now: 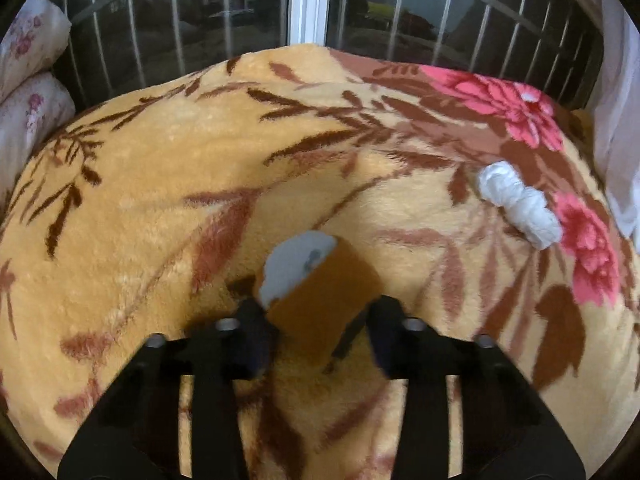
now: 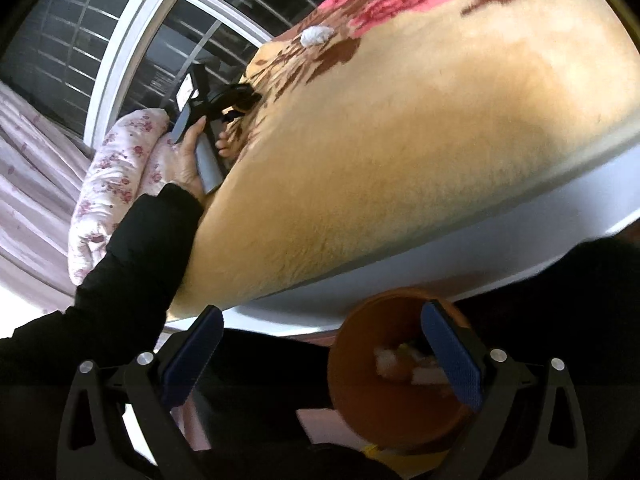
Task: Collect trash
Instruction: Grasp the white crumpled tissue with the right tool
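Observation:
My left gripper (image 1: 316, 316) is shut on a brown paper cup (image 1: 324, 304) with a white bottom, held tilted just above the flowered yellow blanket (image 1: 168, 168). A crumpled white tissue (image 1: 518, 202) lies on the blanket at the right, apart from the cup. It also shows far off in the right wrist view (image 2: 317, 34). My right gripper (image 2: 320, 356) is open beside the bed's edge. An orange bin (image 2: 396, 372) holding white scraps sits below, behind the right fingertip (image 2: 452, 356).
Barred window (image 1: 312, 4) stands behind the bed. Flowered pillows (image 1: 28, 80) lie at the left. White bed frame (image 2: 440, 248) runs under the blanket. The person's black-sleeved arm (image 2: 132, 256) holds the left gripper handle.

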Tool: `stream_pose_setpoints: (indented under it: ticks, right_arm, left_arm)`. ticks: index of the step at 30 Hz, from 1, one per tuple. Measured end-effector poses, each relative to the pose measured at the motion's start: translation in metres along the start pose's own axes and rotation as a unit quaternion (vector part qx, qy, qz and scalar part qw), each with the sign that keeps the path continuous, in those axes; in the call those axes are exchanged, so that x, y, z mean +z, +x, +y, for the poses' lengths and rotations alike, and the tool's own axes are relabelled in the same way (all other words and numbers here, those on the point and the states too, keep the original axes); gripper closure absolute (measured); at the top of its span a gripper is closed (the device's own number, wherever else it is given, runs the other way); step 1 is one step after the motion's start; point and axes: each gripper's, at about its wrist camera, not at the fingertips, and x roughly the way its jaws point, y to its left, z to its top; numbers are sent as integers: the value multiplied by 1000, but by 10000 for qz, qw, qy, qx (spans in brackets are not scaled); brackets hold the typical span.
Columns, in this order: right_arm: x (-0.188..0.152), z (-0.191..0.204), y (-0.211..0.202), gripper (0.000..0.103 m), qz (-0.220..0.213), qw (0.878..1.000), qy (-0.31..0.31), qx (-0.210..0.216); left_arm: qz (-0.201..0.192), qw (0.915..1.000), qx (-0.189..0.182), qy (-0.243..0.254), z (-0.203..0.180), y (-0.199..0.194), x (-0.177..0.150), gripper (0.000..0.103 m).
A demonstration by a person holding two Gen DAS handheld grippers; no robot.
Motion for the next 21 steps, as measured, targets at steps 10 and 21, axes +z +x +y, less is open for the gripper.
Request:
stream_pose_setpoints:
  ticks: [10,21]
  right_arm:
    - [88,26,-18,5,-503,9890,-1273,-556]
    - [252,65,68,5,-250,9620,-2441,-1202]
  left_arm:
    - [-8,9988,-347,347,-19,-106,-74,81]
    - [151,9998,-94,39,-15,-95,-136,81]
